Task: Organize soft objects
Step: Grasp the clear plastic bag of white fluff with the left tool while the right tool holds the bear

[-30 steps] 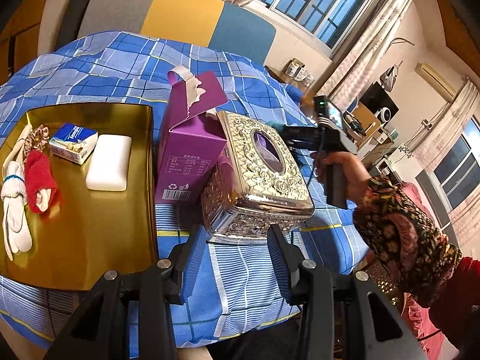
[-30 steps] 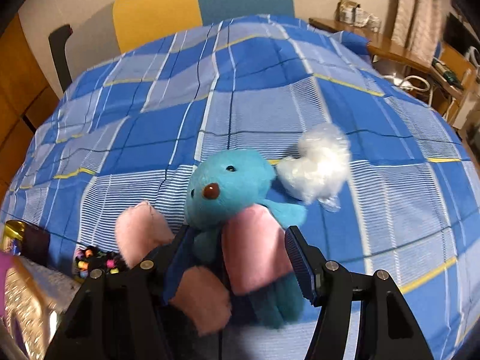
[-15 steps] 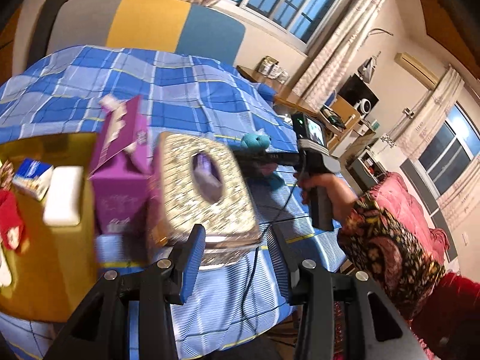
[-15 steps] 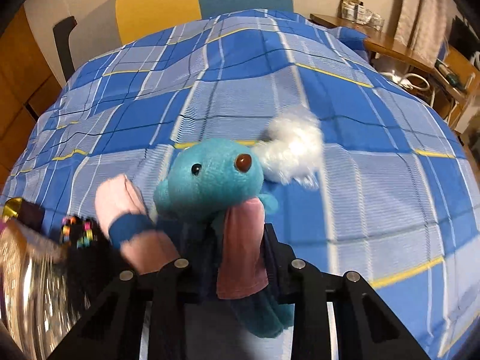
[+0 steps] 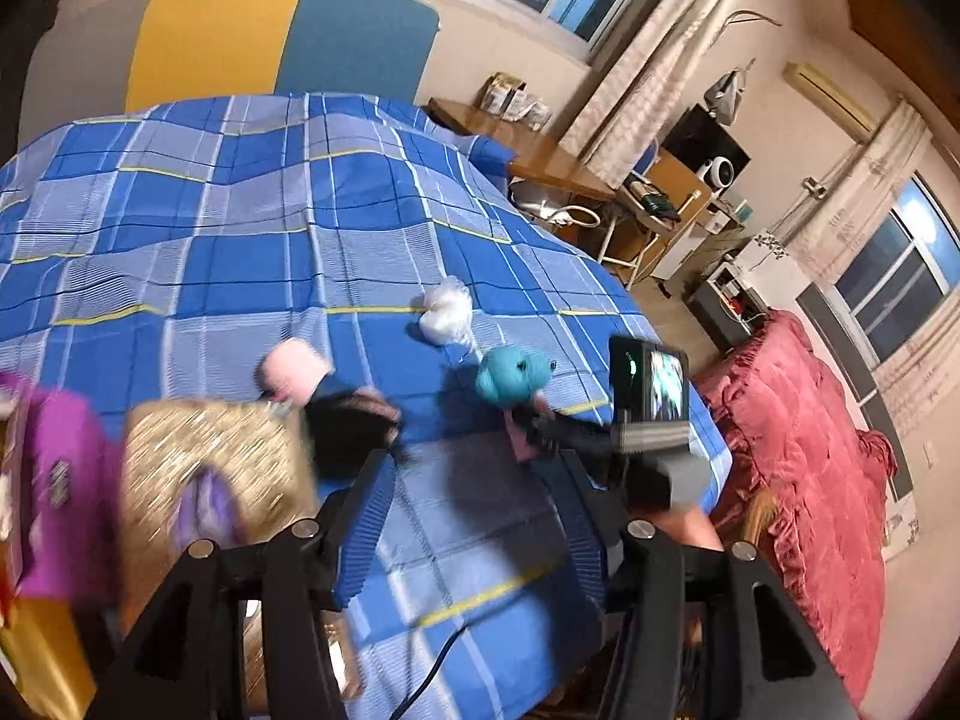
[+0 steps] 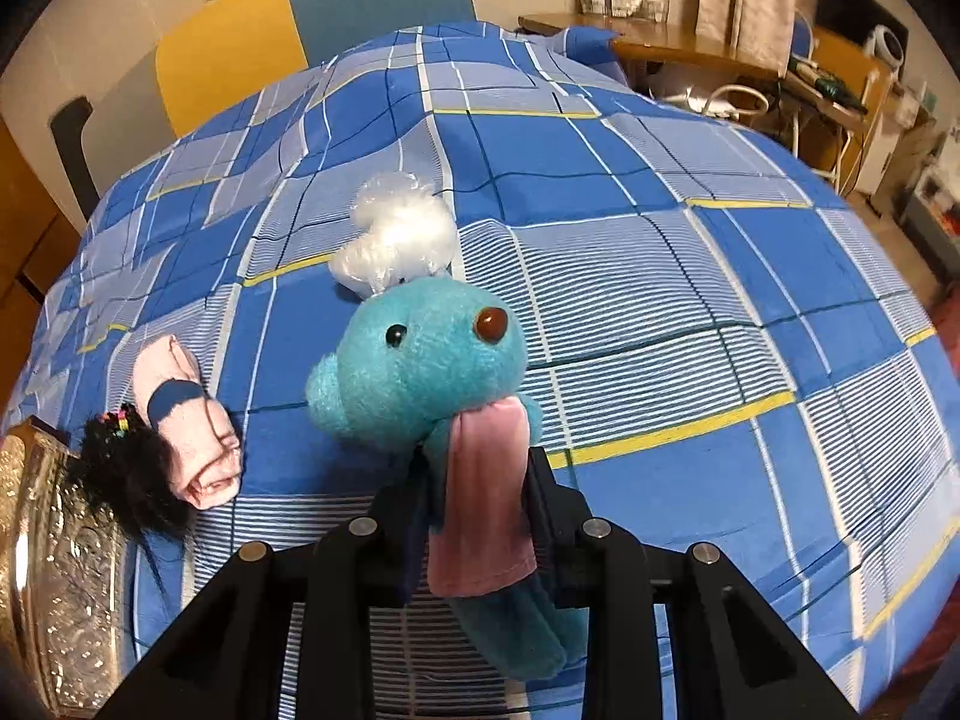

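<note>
My right gripper (image 6: 477, 495) is shut on a teal plush toy (image 6: 420, 360) with a pink belly and holds it above the blue checked cloth (image 6: 660, 228). The toy also shows in the left wrist view (image 5: 513, 375), held by the right gripper (image 5: 531, 426). A white fluffy bundle in clear plastic (image 6: 396, 240) lies behind it on the cloth. A rolled pink sock (image 6: 183, 420) and a black fuzzy item with coloured beads (image 6: 129, 474) lie to the left. My left gripper (image 5: 474, 516) is open and empty over the cloth's near edge.
An ornate silver tissue box (image 5: 210, 456) and a purple carton (image 5: 54, 492) stand at the left, blurred. The box's edge shows in the right wrist view (image 6: 48, 570). A red sofa (image 5: 828, 468) and a desk (image 5: 540, 144) lie beyond the table.
My right gripper has closed on the teal plush and lifted it off the cloth. My left gripper has swung right, away from the gold tray, and stays open.
</note>
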Available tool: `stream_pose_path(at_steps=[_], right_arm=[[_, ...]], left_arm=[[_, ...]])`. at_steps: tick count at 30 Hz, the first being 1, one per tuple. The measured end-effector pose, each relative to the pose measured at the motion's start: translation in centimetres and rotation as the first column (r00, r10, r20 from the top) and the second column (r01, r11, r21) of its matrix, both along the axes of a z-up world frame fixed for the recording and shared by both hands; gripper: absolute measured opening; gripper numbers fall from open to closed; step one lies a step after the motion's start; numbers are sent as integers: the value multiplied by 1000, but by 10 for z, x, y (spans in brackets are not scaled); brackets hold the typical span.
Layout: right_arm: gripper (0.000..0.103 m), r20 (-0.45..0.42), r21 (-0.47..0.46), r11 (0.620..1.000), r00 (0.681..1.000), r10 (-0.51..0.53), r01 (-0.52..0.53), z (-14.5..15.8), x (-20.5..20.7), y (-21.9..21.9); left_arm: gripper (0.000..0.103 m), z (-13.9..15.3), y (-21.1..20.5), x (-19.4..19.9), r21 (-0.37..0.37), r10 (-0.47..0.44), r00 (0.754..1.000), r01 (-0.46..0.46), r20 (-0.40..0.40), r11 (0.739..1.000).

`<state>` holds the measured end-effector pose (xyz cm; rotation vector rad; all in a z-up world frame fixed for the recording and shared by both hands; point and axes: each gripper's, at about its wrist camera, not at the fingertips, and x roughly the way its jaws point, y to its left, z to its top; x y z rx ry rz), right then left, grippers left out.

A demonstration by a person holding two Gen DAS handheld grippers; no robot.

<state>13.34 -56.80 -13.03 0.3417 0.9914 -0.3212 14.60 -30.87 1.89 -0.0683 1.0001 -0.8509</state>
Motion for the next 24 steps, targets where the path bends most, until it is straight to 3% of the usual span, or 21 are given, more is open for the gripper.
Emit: stream_pose_path(at_steps=[6,8,12,14,19,24], right_arm=[[30,-25,9,997,996,-82,82,-3,-8,-10],[30,-29,9,995,995,-100,100,-3,-9,-11],[30,-35,28,993,992,-117,118,-4,-9,-14],[30,-38,36,992,992,-120,122,-4,-9,-15],[31,-46,42,991,991,-126,128,-5,-7,-15],[31,-50,52,990,990,-132,135,-5,-7,-15]], left_arm=[[58,-12,-71,39,86,-13,999,8,52,996],[58,-28,-94,62,105,-19,1000,20,-13,994],[58,-64,-119,105,158,68,990,-48,-125,986],[58,-79,-129,120,189,84,986,-56,-147,980],[58,-104,-156,142,240,99,986,-64,-135,969],[69,-118,-192,150,262,30,996,-7,-85,965]])
